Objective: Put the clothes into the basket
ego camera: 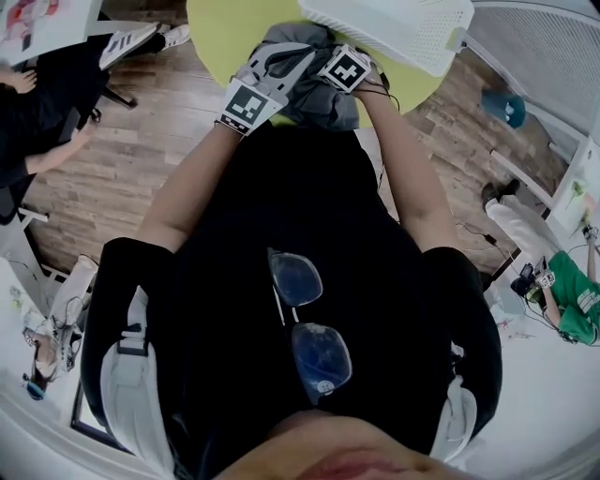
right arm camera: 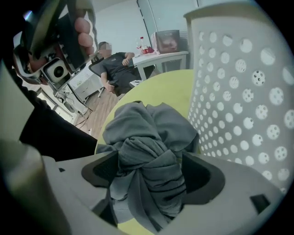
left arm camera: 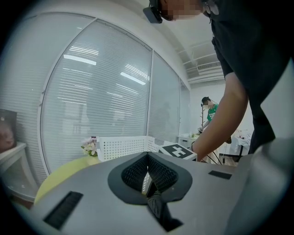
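A crumpled grey garment (ego camera: 317, 101) lies on the round yellow-green table (ego camera: 220, 33), beside the white perforated basket (ego camera: 394, 28). In the right gripper view the garment (right arm camera: 147, 131) is bunched between the wide-apart jaws of my right gripper (right arm camera: 150, 174), which is open, and the basket wall (right arm camera: 239, 101) stands just to its right. My left gripper (left arm camera: 148, 158) is shut, with a thin dark strand of the cloth hanging from its pads. It faces the basket (left arm camera: 121, 147). In the head view both grippers, left (ego camera: 279, 64) and right (ego camera: 330, 58), sit over the garment.
A person in black sits on a chair (right arm camera: 115, 64) beyond the table, near a white desk (right arm camera: 161, 55). Another person in green (ego camera: 577, 305) is on the floor at the right. A small bunch of flowers (left arm camera: 89, 146) stands by the basket, in front of blinds.
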`<state>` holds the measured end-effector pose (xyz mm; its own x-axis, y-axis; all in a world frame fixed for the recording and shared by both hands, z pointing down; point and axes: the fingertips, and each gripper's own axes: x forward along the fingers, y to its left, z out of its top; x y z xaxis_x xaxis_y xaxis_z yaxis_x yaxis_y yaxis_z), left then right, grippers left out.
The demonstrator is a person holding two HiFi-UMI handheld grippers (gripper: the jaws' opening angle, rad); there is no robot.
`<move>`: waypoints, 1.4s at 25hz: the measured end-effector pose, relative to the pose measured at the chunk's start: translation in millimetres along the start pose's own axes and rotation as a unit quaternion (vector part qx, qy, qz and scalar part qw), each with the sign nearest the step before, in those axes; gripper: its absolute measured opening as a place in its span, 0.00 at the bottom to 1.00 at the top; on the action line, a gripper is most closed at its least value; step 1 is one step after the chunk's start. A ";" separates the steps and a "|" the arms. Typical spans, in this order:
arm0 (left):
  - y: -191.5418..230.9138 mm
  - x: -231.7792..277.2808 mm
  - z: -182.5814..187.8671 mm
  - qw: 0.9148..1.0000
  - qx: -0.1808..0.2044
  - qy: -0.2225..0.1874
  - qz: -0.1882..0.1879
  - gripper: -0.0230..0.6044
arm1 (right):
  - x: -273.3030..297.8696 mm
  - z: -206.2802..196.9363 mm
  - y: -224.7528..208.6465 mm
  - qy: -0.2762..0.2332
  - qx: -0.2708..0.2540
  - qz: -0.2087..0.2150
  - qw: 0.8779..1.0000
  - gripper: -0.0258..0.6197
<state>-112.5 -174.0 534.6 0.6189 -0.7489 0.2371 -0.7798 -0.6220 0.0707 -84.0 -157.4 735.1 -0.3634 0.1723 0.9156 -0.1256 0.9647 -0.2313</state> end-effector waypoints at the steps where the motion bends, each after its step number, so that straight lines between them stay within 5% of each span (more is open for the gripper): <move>1: 0.5 1.5 -0.4 1.000 0.000 0.001 0.000 0.05 | 5.1 -4.0 -0.6 0.009 0.005 0.003 1.000 0.68; 15: 15.3 -3.1 -7.4 1.000 0.000 0.016 0.014 0.05 | 45.7 -8.2 0.6 0.040 -0.018 0.008 0.999 0.70; 18: 15.1 -9.8 -6.0 1.000 -0.001 0.021 0.019 0.05 | 40.5 -7.7 2.5 0.039 -0.022 0.003 0.999 0.60; 35: 2.6 -19.3 32.7 1.000 0.029 -0.008 0.001 0.05 | -76.2 -4.3 32.9 -0.013 -0.021 -0.031 0.999 0.54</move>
<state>-123.3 -168.7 498.4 0.6192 -0.7530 0.2225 -0.7744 -0.6326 0.0140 -56.4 -138.0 659.2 -0.3795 0.1067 0.9190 -0.1105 0.9810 -0.1595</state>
